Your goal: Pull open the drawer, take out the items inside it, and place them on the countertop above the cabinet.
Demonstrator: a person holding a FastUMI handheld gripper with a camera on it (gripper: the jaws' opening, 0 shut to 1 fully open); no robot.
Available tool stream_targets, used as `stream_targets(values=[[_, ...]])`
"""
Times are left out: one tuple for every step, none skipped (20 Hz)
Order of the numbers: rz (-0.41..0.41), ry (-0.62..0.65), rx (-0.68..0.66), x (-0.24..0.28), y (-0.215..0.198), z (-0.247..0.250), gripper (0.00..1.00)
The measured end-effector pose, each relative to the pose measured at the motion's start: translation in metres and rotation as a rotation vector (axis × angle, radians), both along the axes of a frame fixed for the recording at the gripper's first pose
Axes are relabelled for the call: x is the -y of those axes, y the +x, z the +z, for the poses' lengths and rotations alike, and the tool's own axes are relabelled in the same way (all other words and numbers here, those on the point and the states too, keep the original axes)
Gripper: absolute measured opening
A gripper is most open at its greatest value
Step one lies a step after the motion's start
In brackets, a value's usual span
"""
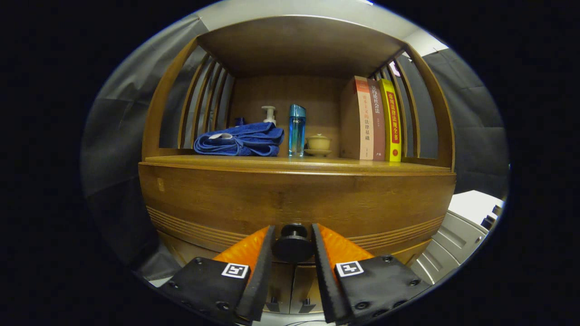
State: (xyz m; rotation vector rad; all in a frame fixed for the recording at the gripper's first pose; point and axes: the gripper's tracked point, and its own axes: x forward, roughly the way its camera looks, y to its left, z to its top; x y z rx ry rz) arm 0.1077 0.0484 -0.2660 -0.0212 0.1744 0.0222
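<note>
**Fingers at the knob, drawer not yet drawn**

Because the round black knob [293, 246] on the curved wooden drawer front [294, 199] sits right between our fingers, we take it as our landmark. To its left runs the left orange-backed finger [253, 258], its black pad close against the knob; to its right the right finger [328, 260] lies just as close. We judge the gripper [292, 253] to be closed around the knob, though we cannot tell for certain that both pads press on it.

The drawer looks fully shut, so the items inside are hidden from us. Above the knob lies the wooden countertop [226, 160], where those items must go. Up there, from left of the knob to right, sit a folded blue towel [240, 140], a white pump bottle [269, 114], a tall blue bottle [297, 130], a small lidded ceramic cup [318, 143] and three upright books [378, 120].

To pull well, we should grip firmly behind the knob's head, then draw straight back along the drawer's travel, level and steady, without twisting, lest the pads slip off.
</note>
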Motion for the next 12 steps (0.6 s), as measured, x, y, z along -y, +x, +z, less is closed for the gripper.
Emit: stream_targets(values=[[-0.014,0.015,0.006,0.0008,0.0016,0.0006,0.56],[-0.020,0.021,0.011,0.0024,-0.0005,0.0013,0.56],[-0.022,0.022,0.023,0.0024,0.0007,0.0017,0.55],[-0.025,0.023,0.024,0.0020,0.0007,0.0009,0.54],[-0.028,0.025,0.022,0.0025,0.0012,-0.0004,0.54],[-0.022,0.025,0.015,0.0016,-0.0010,0.0005,0.52],[-0.020,0.030,0.008,0.0006,0.0001,0.0006,0.50],[-0.023,0.031,0.001,-0.0002,0.0011,-0.0004,0.48],[-0.028,0.024,-0.008,-0.0002,0.0001,-0.0007,0.45],[-0.032,0.019,-0.014,0.0015,-0.0009,0.0000,0.43],[-0.036,0.023,-0.020,0.0024,-0.0033,0.0004,0.40],[-0.041,0.037,-0.027,0.0013,-0.0036,-0.0001,0.40]])
